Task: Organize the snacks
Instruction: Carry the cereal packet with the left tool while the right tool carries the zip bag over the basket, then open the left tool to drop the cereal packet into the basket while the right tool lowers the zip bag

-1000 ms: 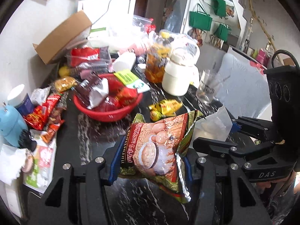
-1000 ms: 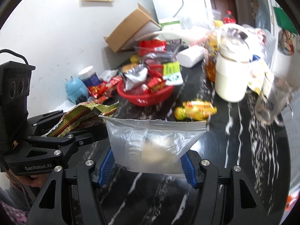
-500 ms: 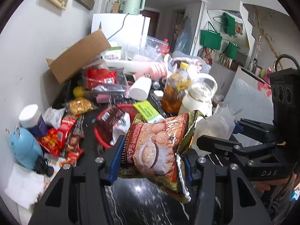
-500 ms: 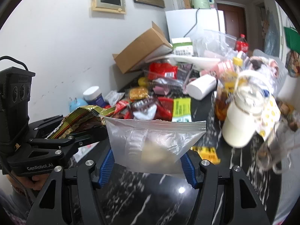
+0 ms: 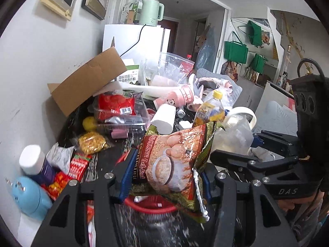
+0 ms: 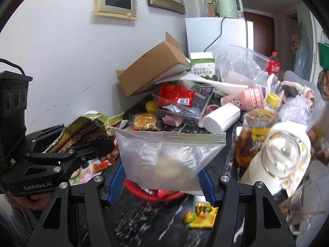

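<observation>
Lifting: both tongs are rising away from the dark marbled table (image 6: 144, 224), each carrying its load; a second ago the red basket (image 5: 152, 204) was lying well ahead of the left tongs, and now it is sliding under them, only its rim peeking out below the pack.
Left tongs: the left gripper (image 5: 164, 177) is pinching an oat-drink snack pack (image 5: 172, 164) between its blue pads, jaws partly closed and unchanged across the frames; the pack is hanging upright, its torn top flaring above the fingers.
Left of the left tongs: a white-capped jar (image 5: 35, 164), red wrappers and a yellow snack bag (image 5: 92, 142) are lying on the table.
Beyond the tongs: a tilted cardboard box (image 5: 86, 82) and a clear tray holding a red packet (image 5: 117, 105) are coming nearer.
Right tongs: the right gripper (image 6: 162, 177) is gripping a clear zip bag (image 6: 168, 156) with something pale inside, jaws partly closed and steady; the seal edge is standing level above the fingers.
Right of the right tongs: a white jug (image 6: 281, 160) and a tea bottle (image 6: 257, 131) are sitting close by; a yellow candy pack (image 6: 201, 216) is lying on the table beneath.
Meaning: both pieces are being carried together, side by side, towards the clutter at the back; I judge neither is yet placed, and the destination is unclear.
</observation>
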### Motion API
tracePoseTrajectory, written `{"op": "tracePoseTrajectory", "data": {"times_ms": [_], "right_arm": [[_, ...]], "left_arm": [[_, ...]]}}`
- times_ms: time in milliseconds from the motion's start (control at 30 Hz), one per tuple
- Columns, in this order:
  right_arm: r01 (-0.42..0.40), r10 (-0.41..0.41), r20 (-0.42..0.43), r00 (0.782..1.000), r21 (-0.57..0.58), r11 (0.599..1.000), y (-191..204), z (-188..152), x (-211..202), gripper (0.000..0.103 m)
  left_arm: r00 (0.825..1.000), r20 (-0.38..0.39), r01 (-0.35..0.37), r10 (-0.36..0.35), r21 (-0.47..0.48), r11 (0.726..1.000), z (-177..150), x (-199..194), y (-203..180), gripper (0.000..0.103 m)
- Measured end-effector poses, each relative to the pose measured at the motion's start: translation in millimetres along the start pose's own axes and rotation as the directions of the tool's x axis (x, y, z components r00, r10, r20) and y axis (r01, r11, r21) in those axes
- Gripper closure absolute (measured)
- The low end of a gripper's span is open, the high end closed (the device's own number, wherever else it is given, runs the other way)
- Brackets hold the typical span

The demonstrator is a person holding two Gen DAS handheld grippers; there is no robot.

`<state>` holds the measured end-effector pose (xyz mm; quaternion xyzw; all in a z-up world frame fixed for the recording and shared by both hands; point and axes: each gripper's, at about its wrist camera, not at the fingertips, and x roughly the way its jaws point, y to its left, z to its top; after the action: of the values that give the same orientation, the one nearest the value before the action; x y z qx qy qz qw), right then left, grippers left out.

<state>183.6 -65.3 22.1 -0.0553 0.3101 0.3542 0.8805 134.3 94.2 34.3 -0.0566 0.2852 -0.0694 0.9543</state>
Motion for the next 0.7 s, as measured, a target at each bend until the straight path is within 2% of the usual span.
{"op": "tracePoseTrajectory", "data": {"times_ms": [200,367,533,700], "right_arm": [[0.001,-0.001,-0.003,1.0,0.012,1.0,-15.2,14.2,20.7,0.04],[-0.001,0.001,-0.015,1.0,0.027,1.0,-26.8,20.6,39.1,0.04],[-0.014,0.016,-0.034,0.999,0.045,0.999,-34.4,21.7,59.1,0.04],[-0.017,0.021,-0.07,0.997,0.058,0.998,-40.1,16.1,77.2,0.04]], "left_arm": [[1.0,0.018,-0.013,0.013,0.006,1.0,17.3,20.9,5.3,0.051],[0.998,0.027,-0.054,0.054,0.001,0.999,27.9,37.5,14.4,0.051],[0.996,0.008,-0.088,0.089,-0.01,0.996,27.8,54.8,24.5,0.051],[0.992,-0.044,-0.118,0.117,-0.003,0.993,21.2,71.5,32.8,0.051]]}}
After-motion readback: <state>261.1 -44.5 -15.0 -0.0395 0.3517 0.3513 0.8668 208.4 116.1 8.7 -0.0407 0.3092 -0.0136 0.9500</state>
